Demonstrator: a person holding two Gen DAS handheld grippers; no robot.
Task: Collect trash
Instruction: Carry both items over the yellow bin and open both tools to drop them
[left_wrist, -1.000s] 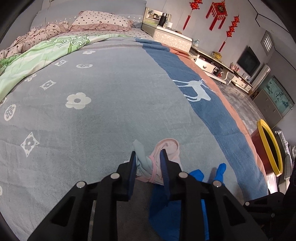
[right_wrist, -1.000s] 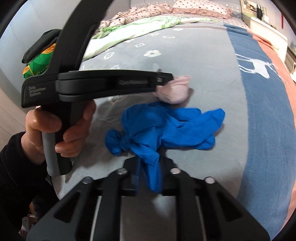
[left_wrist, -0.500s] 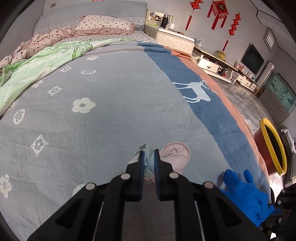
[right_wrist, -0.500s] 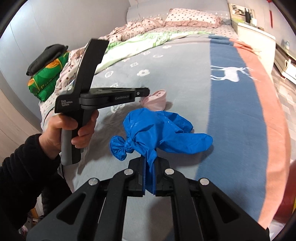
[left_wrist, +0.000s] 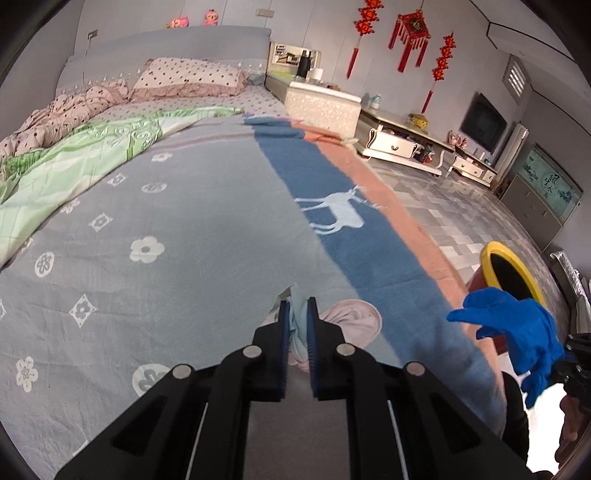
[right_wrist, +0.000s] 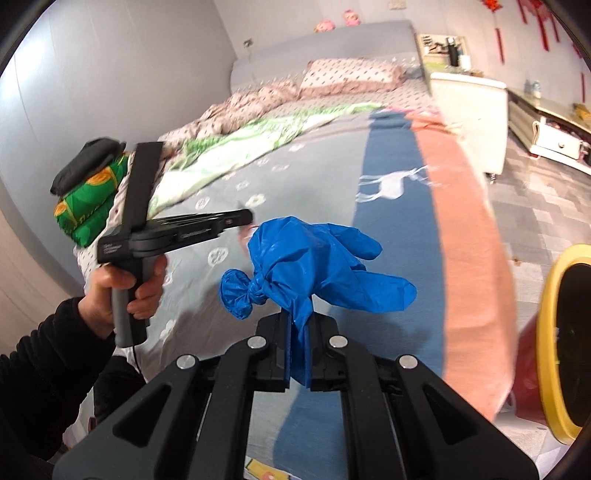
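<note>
Pinched between the jaws of the right gripper (right_wrist: 297, 354), a knotted blue glove (right_wrist: 314, 266) was held up in the air above the bed (left_wrist: 184, 221), its fingers pointing toward the bed's right edge and its tied end bulging to the left. The narrow tail of the glove was clamped in the jaws, which were pressed almost together around it. The left gripper (left_wrist: 296, 332) was seen low over the grey flowered blanket (left_wrist: 166, 288), its jaws closed on a pale pink and light blue wad of cloth or tissue (left_wrist: 351, 319) whose rounded pink part lay on the blanket just right of the jaws. From the right wrist view, the left gripper was held by a hand (right_wrist: 129, 288) in a black sleeve, and the wad at its tip was largely hidden behind the glove. A red bin with a yellow rim (left_wrist: 517, 277) stood on the tiled floor (left_wrist: 461, 206) beside the bed, near the raised glove. A folded green quilt (right_wrist: 92, 206) with a dark bundle on top was seen at the bed's far left side.
</note>
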